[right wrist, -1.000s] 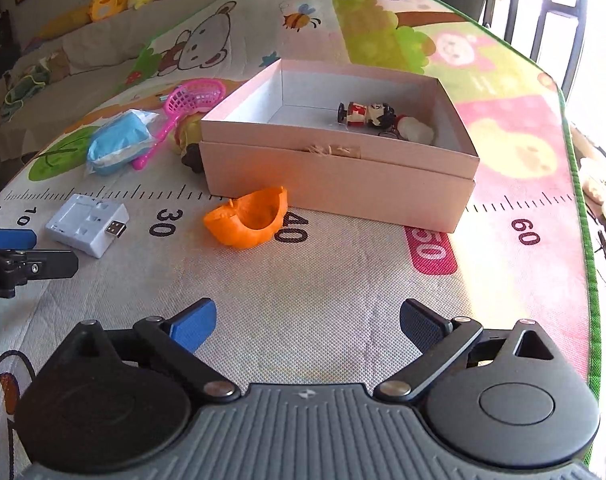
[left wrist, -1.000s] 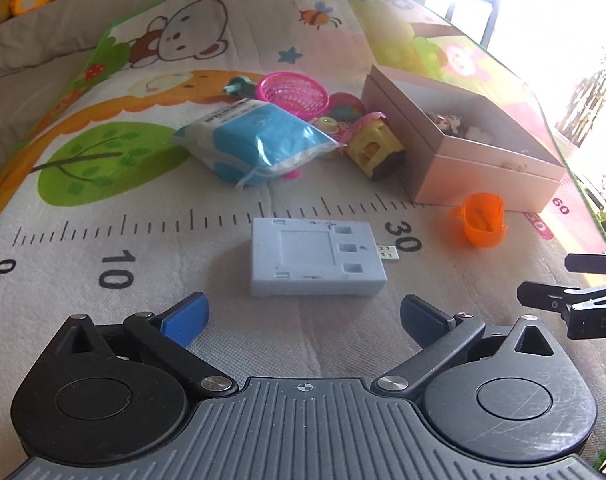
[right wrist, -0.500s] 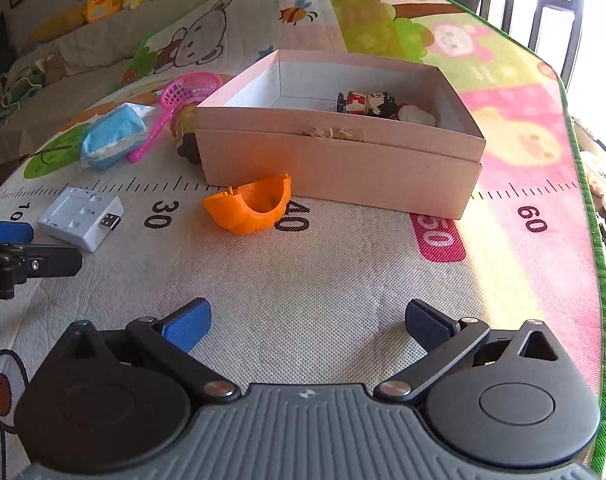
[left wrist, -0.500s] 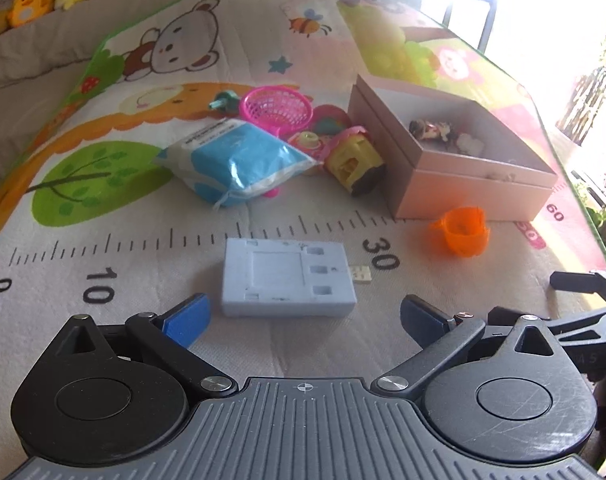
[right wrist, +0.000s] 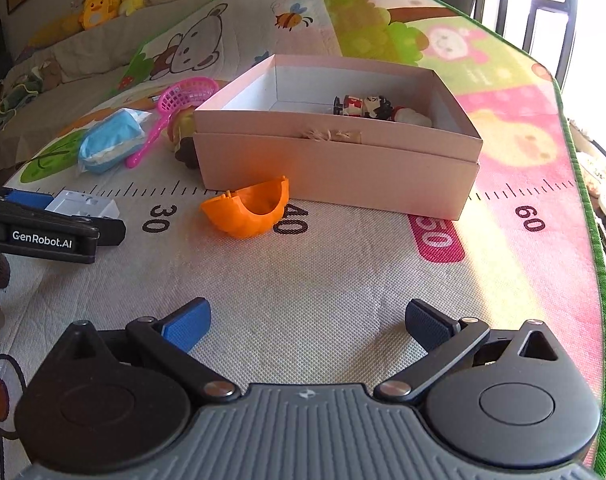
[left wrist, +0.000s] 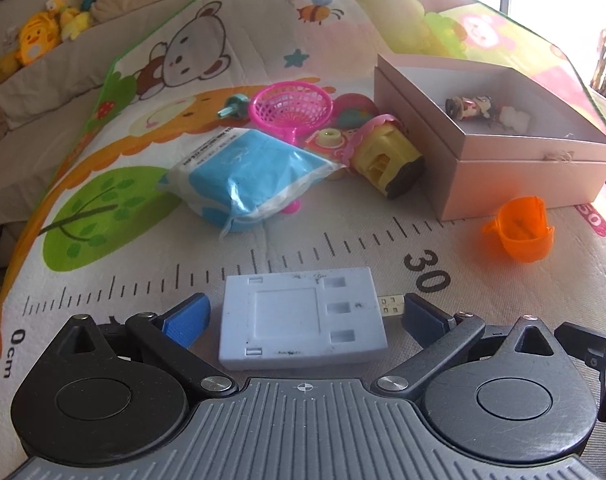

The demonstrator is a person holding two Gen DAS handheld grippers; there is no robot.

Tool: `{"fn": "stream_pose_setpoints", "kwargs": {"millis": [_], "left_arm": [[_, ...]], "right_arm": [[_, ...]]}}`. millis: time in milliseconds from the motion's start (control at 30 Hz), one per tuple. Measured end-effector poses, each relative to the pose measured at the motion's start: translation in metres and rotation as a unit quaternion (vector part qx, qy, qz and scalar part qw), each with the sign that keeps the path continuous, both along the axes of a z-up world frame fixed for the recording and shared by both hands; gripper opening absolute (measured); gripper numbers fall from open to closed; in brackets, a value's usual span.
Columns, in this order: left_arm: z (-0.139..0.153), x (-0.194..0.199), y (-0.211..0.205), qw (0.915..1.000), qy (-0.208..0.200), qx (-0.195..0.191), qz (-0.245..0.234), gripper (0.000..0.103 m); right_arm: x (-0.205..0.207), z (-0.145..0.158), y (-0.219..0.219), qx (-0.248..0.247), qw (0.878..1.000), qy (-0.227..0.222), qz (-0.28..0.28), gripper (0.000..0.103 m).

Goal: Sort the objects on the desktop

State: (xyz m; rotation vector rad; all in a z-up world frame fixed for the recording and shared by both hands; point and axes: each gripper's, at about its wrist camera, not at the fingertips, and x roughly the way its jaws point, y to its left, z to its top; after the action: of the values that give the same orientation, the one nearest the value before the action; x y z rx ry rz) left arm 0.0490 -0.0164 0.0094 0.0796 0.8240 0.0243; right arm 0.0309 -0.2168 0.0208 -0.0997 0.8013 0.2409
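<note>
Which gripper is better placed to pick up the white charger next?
Left. The left gripper is open with the charger between its fingers; the right gripper is open over bare mat.

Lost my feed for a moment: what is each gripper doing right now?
Left gripper: open, fingers either side of the white USB box, not gripping it.
Right gripper: open, holding nothing, above the mat.

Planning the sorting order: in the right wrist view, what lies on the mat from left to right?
Blue tissue pack → pink net scoop → orange cup → pink box.
</note>
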Motion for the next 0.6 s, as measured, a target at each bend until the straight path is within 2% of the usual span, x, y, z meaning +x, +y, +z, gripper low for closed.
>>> {"fn": "stream_pose_setpoints", "kwargs": {"millis": [267,433,500,600], "left_arm": [[-0.001,-0.009,0.005,0.9998,-0.008,-0.012,-0.016,0.103],[0.002,-0.024,0.021,0.9992,-0.029,0.003,-0.026,0.103],[0.006,-0.032,0.028,0.9976,-0.038,-0.01,-0.056,0.103],[0.011,-0.042,0.026,0.9931,-0.055,-0.019,-0.102,0.103]], "right_arm": [[0.003,0.001,-0.001,0.002,1.0,0.011,-0.004,0.103],[0.014,0.01,0.0,0.003,0.998,0.041,0.05,0.103],[0.019,0.021,0.003,0.011,0.998,0.019,0.06,0.103],[0.035,0.031,0.016,-0.004,0.996,-0.008,0.086,0.103]]}}
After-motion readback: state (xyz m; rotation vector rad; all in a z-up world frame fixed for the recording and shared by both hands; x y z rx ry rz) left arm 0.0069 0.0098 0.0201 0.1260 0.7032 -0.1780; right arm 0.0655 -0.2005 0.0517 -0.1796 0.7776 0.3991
